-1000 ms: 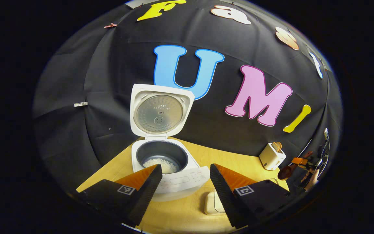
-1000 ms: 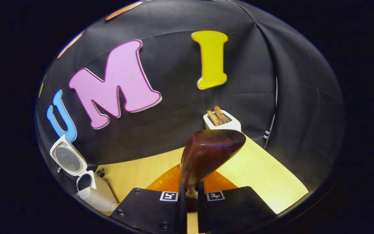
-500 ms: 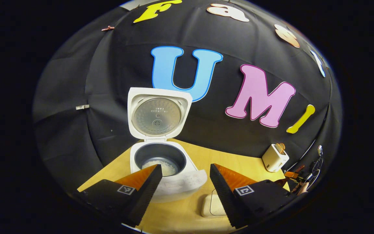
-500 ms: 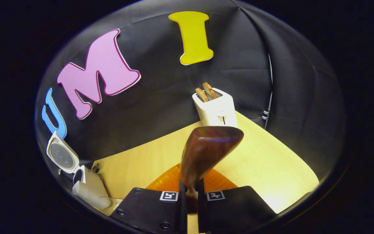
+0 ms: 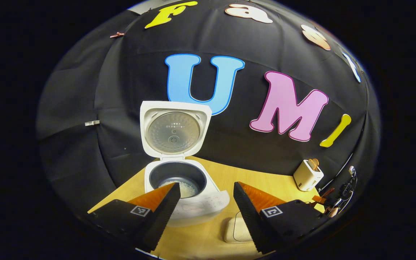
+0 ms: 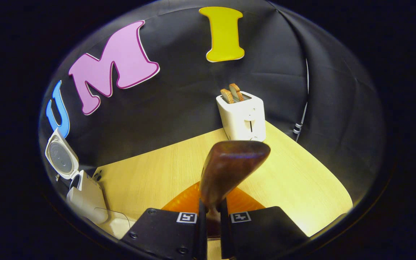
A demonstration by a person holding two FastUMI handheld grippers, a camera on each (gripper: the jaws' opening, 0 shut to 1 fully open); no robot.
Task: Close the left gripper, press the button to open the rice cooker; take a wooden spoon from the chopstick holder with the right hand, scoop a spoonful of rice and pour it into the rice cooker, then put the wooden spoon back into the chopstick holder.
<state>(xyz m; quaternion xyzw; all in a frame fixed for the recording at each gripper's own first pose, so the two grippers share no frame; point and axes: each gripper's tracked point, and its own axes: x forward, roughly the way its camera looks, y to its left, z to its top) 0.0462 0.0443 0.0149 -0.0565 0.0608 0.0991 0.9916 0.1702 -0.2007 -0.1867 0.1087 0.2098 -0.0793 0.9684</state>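
The white rice cooker [image 5: 193, 206] stands with its lid [image 5: 173, 130] raised; white rice [image 5: 188, 187] lies in the dark inner pot. My left gripper [image 5: 206, 186] hovers open just in front of the cooker, nothing between its fingers. My right gripper [image 6: 212, 208] is shut on the handle of the dark wooden spoon [image 6: 231, 168], whose bowl points forward over the table toward the toaster. In the right gripper view the rice cooker [image 6: 85, 196] sits far off at the left edge. In the left gripper view the right gripper [image 5: 329, 206] and a hand show at the far right.
A white toaster [image 6: 242, 117] with bread slices stands at the back of the wooden table [image 6: 157, 177]. A cream container [image 5: 234, 228] sits in front of the cooker, right of centre. A clear container [image 6: 116, 221] lies near the cooker. A cable [image 6: 302, 119] hangs on the wall.
The right gripper with the spoon has swung away from the cooker and tilted down, so the toaster now sits higher in its view. The left gripper has drawn back slightly, still open.
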